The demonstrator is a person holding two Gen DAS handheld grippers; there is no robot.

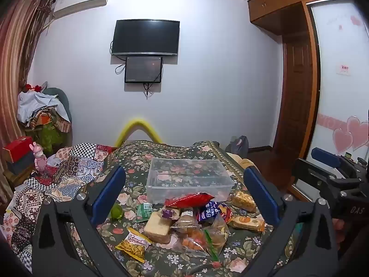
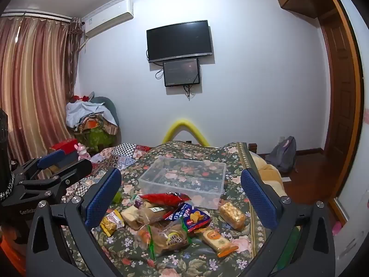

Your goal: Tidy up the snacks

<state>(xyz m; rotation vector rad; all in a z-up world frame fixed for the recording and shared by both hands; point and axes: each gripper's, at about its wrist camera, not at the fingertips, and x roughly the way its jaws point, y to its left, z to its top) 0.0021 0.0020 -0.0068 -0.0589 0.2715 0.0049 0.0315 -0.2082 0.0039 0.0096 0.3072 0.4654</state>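
Bed [image 1: 143, 159] carries all task items. Bin [image 1: 189, 180] sits mid-bed, beyond the snack pile [image 1: 189, 224]. Pile lies just before the bin's near wall; one long packet [image 1: 189, 199] on top of the pile leans against that wall. Cracker pack [image 1: 244, 200] lies right of the pile, apart from it, near the bin's right corner. Chip bag [image 1: 135, 244] lies at the pile's left front. Quilt [image 1: 69, 168] covers the bed's left side. TV [image 1: 145, 37] hangs on the far wall, small screen [image 1: 143, 69] directly under it. Backpack [image 2: 284, 153] sits on the floor right of the bed, against the wall. Clothes heap [image 1: 43, 113] stands in the far-left corner.
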